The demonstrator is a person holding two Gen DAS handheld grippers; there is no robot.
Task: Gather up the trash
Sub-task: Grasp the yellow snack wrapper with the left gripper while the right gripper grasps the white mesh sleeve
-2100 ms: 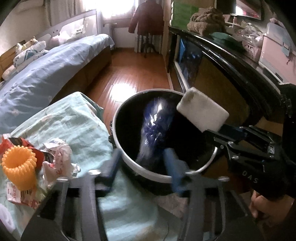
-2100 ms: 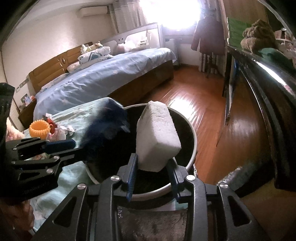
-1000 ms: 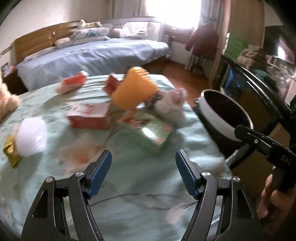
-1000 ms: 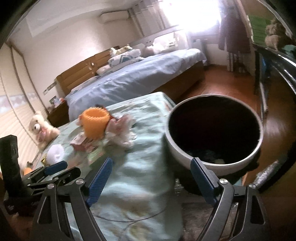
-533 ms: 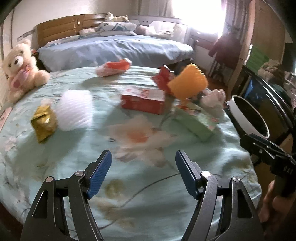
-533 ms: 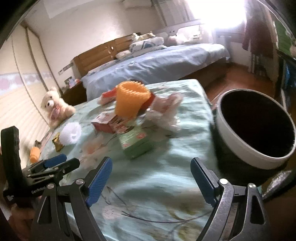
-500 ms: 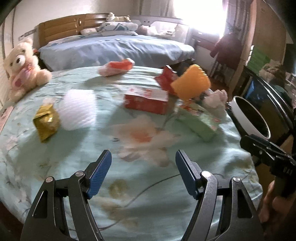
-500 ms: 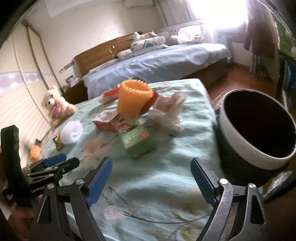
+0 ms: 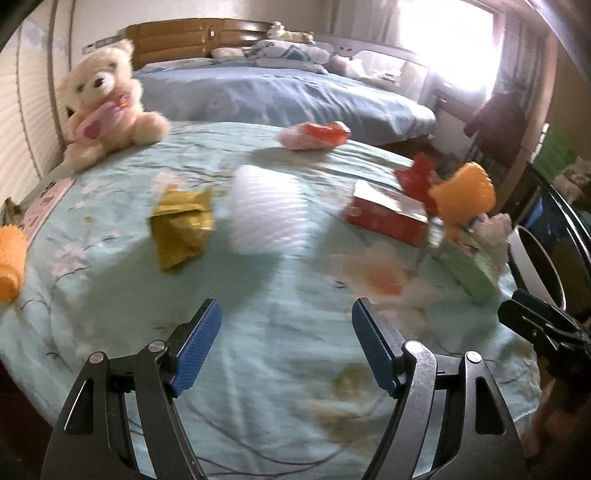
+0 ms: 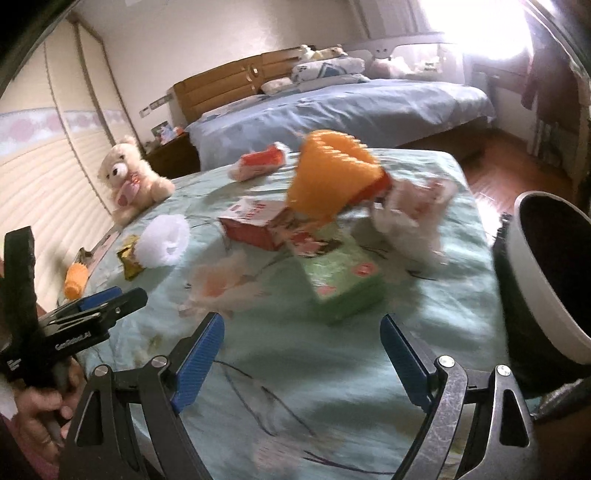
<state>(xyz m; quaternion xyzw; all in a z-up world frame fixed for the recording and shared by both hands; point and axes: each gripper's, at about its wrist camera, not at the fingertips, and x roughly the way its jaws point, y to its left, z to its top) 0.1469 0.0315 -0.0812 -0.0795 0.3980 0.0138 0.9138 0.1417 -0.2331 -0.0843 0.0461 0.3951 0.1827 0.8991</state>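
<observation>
Both grippers hang over a table spread with a pale green flowered cloth (image 9: 280, 354). The left gripper (image 9: 287, 347) stands released with nothing between its blue pads, and so does the right gripper (image 10: 301, 354). Just beyond the right one lies a green box (image 10: 343, 280), and behind it a red box (image 10: 255, 221) and an orange ribbed cup (image 10: 328, 177) tipped on its side, with crumpled white paper (image 10: 413, 214) beside it. Ahead of the left gripper sit a gold wrapper (image 9: 183, 230) and a white foam net (image 9: 267, 210), close together; farther back lies a red-and-white packet (image 9: 314, 136). An orange tube (image 10: 75, 278) rests at the table's left edge. The bin (image 10: 550, 273), white-rimmed and dark inside, stands off the table's right side, apart from the trash. A cream teddy bear (image 9: 105, 107) sits at the far left rim of the table. Beyond it stretches a bed (image 10: 343, 110) under a blue cover, with a wooden headboard (image 10: 229, 88), a wood floor (image 10: 517, 158), and a bright window (image 10: 487, 33).
</observation>
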